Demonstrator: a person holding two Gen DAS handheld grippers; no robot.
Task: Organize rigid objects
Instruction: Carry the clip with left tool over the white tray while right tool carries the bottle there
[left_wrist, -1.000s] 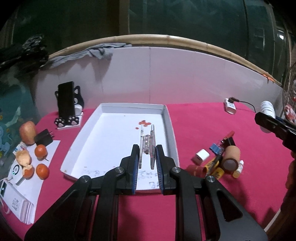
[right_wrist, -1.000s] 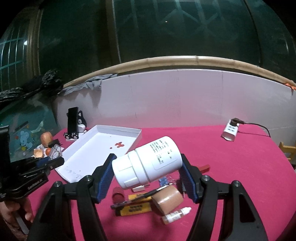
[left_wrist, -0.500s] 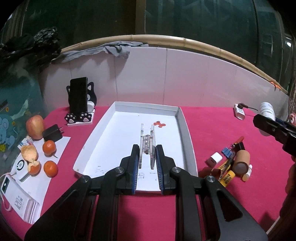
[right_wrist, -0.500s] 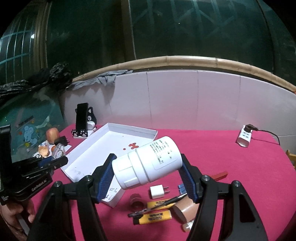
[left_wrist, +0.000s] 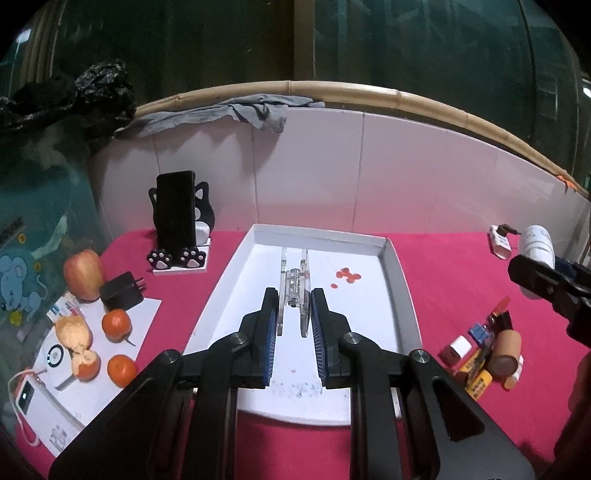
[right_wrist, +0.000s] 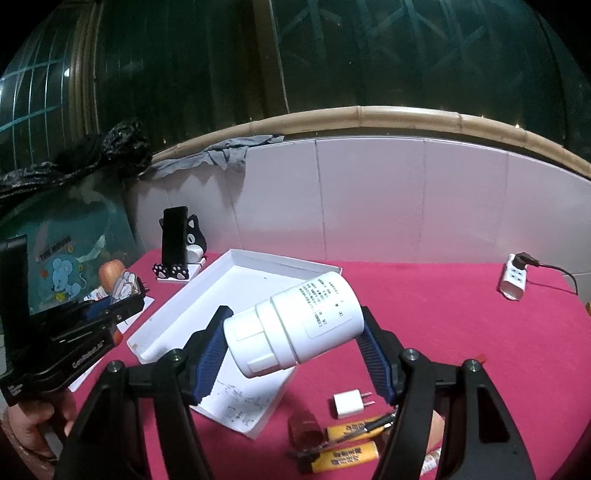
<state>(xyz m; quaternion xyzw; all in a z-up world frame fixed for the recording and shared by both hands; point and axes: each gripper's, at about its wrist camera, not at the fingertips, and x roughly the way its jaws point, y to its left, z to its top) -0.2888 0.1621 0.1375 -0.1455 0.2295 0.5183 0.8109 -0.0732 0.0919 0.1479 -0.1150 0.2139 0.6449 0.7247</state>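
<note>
Carrying loads, both grippers were brought over the white tray (left_wrist: 400, 295); left gripper (left_wrist: 293, 314) was clamped on a clear spool (left_wrist: 295, 288), right gripper (right_wrist: 295, 332) on a white bottle (right_wrist: 295, 325) above the tray's near edge; placing seemed next.

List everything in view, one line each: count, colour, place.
shallow cardboard tray: 1, white, centre of cloth
clear plastic spool: 1, transparent, between left fingers, over tray
round pill bottle: 1, white, between right fingers
cube plug adapter: 1, white, cloth right of tray
flat lighters: 2, yellow, beside adapter
power strip: 1, white, far right
cat-shaped phone stand: 1, black, left of tray, holding a dark phone
apple: 1, red, far left
whole tangerines: 2, orange, near apple
tablecloth: 1, magenta
left gripper: 1, black, shut on spool
right gripper: 1, black, shut on bottle
</note>
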